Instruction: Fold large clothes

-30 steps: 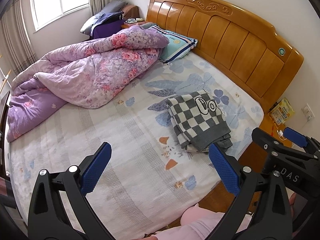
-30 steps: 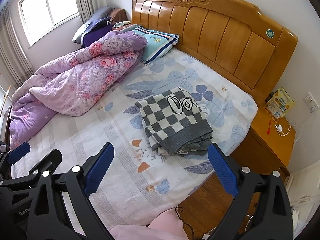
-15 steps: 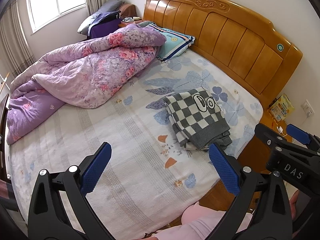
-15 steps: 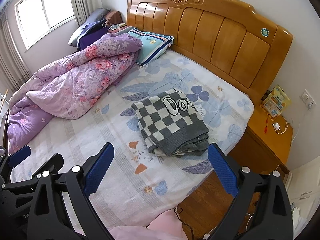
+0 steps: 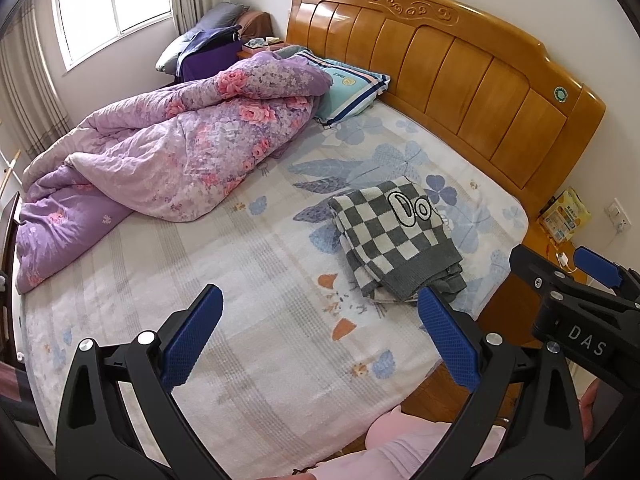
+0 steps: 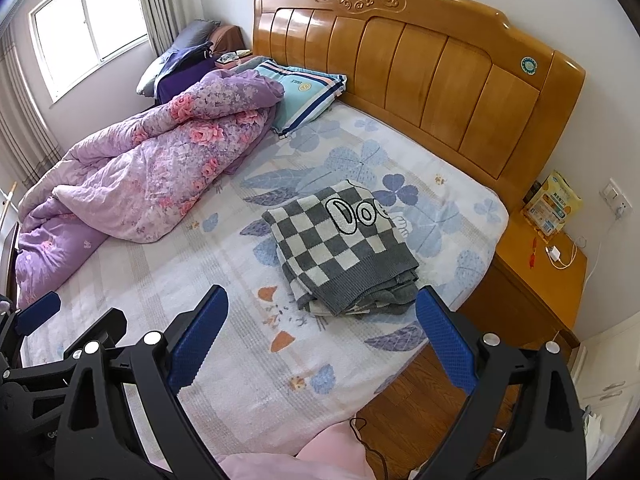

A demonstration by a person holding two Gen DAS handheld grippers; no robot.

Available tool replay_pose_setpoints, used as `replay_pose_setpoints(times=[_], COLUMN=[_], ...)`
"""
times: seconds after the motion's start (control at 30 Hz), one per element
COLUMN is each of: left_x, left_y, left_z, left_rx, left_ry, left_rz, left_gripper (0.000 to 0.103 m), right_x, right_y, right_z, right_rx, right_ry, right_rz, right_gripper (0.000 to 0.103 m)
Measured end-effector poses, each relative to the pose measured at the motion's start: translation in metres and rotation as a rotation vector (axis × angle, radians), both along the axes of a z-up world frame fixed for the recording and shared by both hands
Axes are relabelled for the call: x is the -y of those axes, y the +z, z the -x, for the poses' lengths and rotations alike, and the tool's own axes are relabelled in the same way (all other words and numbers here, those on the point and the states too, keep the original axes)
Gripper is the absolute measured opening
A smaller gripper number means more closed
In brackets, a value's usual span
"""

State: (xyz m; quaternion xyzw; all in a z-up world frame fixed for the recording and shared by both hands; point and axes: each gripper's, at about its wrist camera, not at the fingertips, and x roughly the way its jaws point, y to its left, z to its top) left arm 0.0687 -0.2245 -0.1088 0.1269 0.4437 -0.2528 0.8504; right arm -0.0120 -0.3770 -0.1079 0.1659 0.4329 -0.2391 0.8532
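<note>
A folded grey-and-white checked garment (image 5: 396, 244) (image 6: 340, 248) is lying on the bed (image 5: 248, 280) (image 6: 224, 280), on the side nearest the wooden nightstand (image 6: 536, 280) and a little short of the headboard (image 5: 452, 76) (image 6: 420, 68). Black-outlined letters are showing on its upper fold, and darker grey layers are showing at its near edge. Nothing is being touched by either gripper.

The left gripper (image 5: 320, 332) is being held above the near part of the bed, its blue-padded fingers (image 5: 192, 336) being kept wide apart with nothing between them. The right gripper (image 6: 322, 334) is being held the same way, its fingers (image 6: 446, 344) spread wide and gripping nothing; the garment is being framed in the gap, well beyond the tips. In the left wrist view the right gripper is being seen at the right edge (image 5: 576, 292).

A crumpled purple floral quilt (image 5: 168, 160) (image 6: 132, 184) is lying on the far side of the bed, apart from the garment, and a light blue pillow (image 5: 348, 88) (image 6: 300, 88) is resting by the headboard, beside the quilt. Pink fabric (image 5: 400, 448) (image 6: 288, 464), worn by the person, is showing at the bottom of both views.
</note>
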Motion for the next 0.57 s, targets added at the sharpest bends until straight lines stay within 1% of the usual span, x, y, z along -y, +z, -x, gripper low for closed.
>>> replay_pose_setpoints(times=[0.07,0.13,0.37,0.57], left_x=[-0.0003,0.0012,0.0037,0.0055], left_y=[0.0017,0.0009,-0.0045,-0.0039], left_z=[-0.0008,-0.002,-0.0017,0.0022], left_rx=[0.004,-0.01,-0.023,-0.008], left_ry=[-0.002,-0.02,-0.037,-0.057], left_rz=[0.005,0.008,-0.03,-0.033], left_gripper=[0.098,0.098,0.098,0.098], right_x=[0.0,-0.0002,-0.0008,-0.0057], right_y=[-0.0002,-0.0002,-0.0003,-0.0002], right_z=[-0.0009,-0.0011,-0.0004,-0.0002], right_rx=[0.0,-0.002,0.007,0.003], right_ry=[0.002,-0.003,-0.005,0.0], right_rz=[-0.004,-0.001,-0.011,-0.001], right_gripper=[0.091,0.091,0.091,0.091])
